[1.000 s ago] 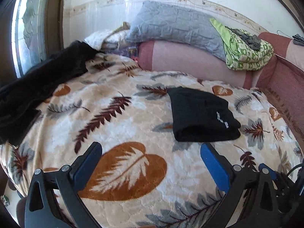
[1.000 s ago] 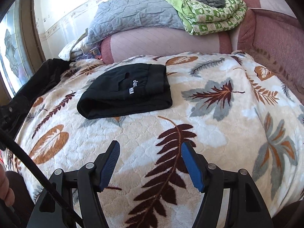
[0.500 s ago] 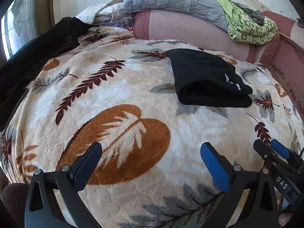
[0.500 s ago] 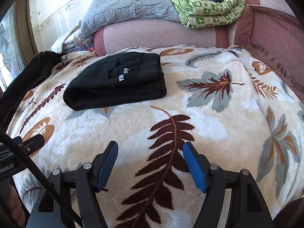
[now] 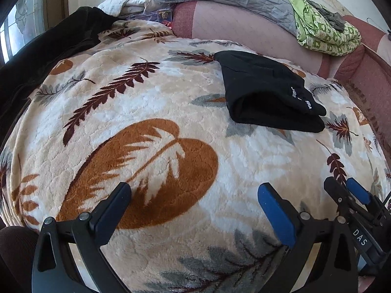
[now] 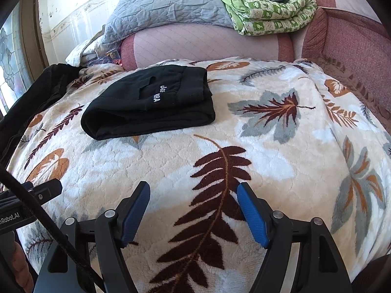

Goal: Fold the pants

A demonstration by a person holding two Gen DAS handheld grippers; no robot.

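Left edge: dark cloth (image 5: 41, 48) piled along the blanket's left side by a window (image 6: 9, 73). Leaf-print blanket (image 5: 146, 112) covers the bed; wide bare stretch of it in front of both tools, from the left side across to the right edge, where it meets a reddish padded side (image 6: 354, 36). Back edge: pink bolster (image 6: 207, 46) with grey quilt (image 6: 171, 9) and folded green quilt (image 6: 271, 12) on top, some small clutter (image 6: 110, 55) at its left end.

Left gripper (image 5: 194, 207) released, jaws spread wide, nothing between them, hovering over the near part of the blanket above the big orange leaf. Right gripper (image 6: 193, 207) also released, jaws wide, empty, over the brown fern leaf near the front. Each tool shows at the edge of the other's view, side by side, apart.

Pants (image 6: 149, 100) black, already folded into a compact rectangle, lying flat on the blanket toward the back, near the bolster, well apart from both tools. Rounded fold faces front-left; layered edges stacked at the right. Small white lettering on the top layer, partly hidden in a crease. In the left view the pants (image 5: 271, 92) sit right of centre; in the right view, left of centre.
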